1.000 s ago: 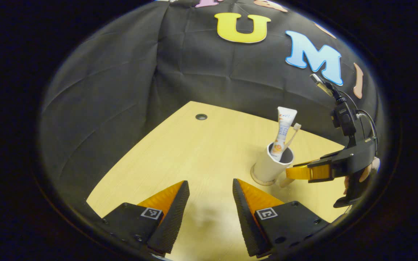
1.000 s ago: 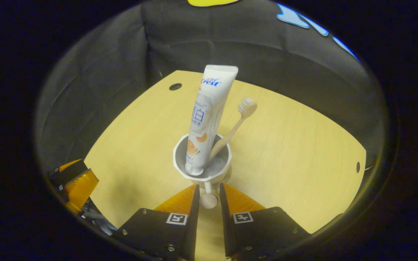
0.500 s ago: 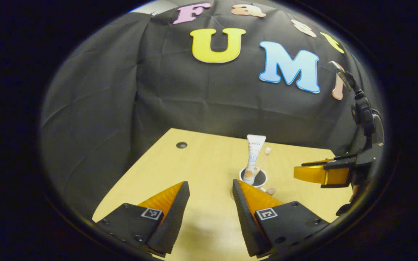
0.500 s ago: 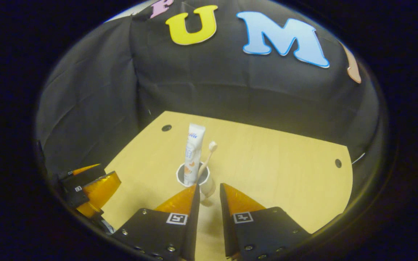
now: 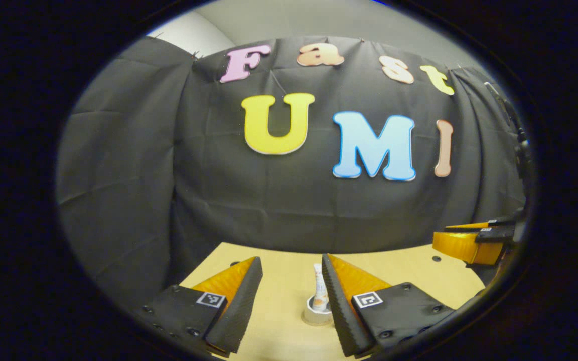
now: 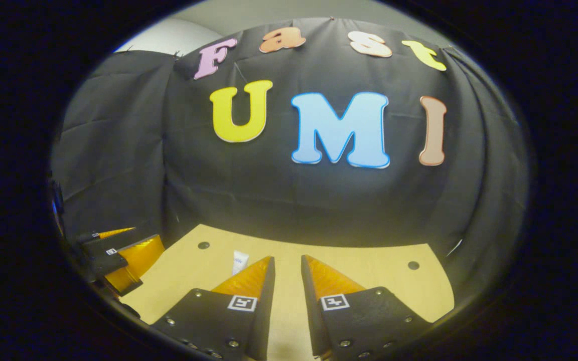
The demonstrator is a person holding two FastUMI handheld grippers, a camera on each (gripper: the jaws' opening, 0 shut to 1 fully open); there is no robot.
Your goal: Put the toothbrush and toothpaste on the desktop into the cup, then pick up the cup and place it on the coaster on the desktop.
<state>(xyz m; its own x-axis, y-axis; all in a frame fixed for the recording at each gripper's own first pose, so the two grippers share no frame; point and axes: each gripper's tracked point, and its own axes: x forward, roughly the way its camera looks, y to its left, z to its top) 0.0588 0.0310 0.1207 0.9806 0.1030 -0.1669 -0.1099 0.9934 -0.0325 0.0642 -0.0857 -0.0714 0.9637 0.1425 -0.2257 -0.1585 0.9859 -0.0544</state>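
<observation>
The left claw (image 5: 291, 296) gapes wide above the desk (image 5: 279, 331), the cup (image 5: 317, 316) with toothpaste (image 5: 318, 286) at 6 o'clock. The right claw (image 6: 287, 296) is narrow, gripping nothing.

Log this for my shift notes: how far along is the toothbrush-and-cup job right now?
Nearly finished, by the look of it. Done: the toothpaste stands in the cup on the desktop. The cup's base seems to rest on a coaster, but it is too small to confirm, as is the toothbrush. In hand: nothing. The left gripper is open and the right gripper shows a narrow empty gap. Left: likely nothing.
</observation>
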